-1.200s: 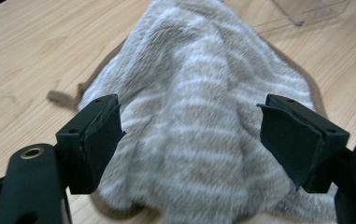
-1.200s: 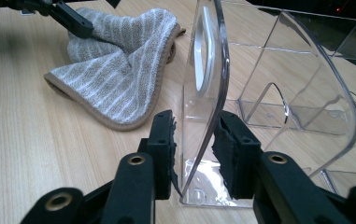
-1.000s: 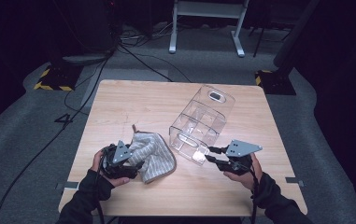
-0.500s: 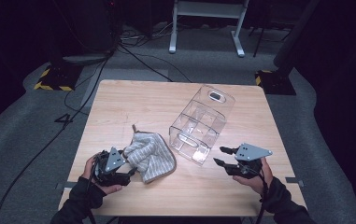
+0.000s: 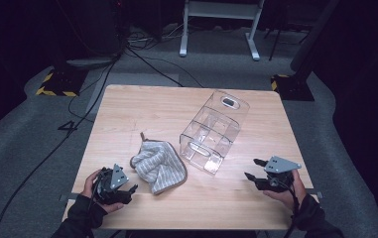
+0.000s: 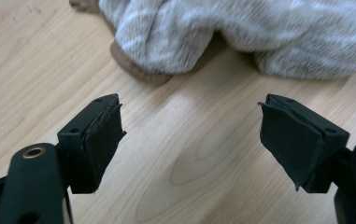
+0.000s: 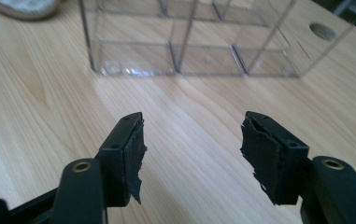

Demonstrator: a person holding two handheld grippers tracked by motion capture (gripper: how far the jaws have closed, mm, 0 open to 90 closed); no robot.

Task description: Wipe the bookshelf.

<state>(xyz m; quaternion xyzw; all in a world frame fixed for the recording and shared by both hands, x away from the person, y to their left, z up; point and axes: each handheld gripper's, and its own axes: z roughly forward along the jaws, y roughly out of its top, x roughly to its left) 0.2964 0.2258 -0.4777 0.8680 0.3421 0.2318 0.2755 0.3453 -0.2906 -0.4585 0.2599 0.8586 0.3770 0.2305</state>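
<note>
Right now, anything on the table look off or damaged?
Yes. The clear plastic divided organizer box lies tipped on its side, compartments facing sideways. The grey striped cloth with brown trim sits crumpled beside it. The black pads of the right gripper look torn and ragged at the edges.

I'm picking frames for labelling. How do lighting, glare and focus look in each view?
High view: lit table, dark surroundings, glare on the clear organizer. Left gripper view: striped cloth softly blurred. Right gripper view: even light, organizer slightly soft.

Parted fingers (image 7: pixel 129 154) face the clear organizer (image 7: pixel 189 42).
</note>
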